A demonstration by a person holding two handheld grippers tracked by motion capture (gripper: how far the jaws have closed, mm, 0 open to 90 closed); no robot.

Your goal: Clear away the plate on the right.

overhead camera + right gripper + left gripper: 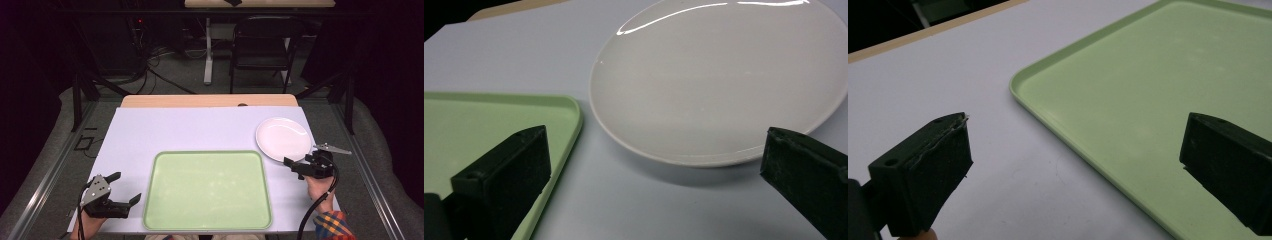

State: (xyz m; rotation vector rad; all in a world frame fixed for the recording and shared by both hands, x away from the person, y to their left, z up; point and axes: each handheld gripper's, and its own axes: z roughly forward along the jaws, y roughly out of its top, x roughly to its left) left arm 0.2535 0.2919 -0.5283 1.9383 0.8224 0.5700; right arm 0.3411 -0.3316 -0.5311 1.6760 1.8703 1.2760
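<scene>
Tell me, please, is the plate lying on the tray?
No, the plate rests on the table beside the tray's far right corner, with the open right gripper close by it.

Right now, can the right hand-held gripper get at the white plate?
Probably yes. The right hand-held gripper is open and aimed at the near rim of the white plate, with bare table between them; the green tray sits off to the side.

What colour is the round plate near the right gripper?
The round glossy plate is white, empty; the right gripper view shows it best.
</scene>
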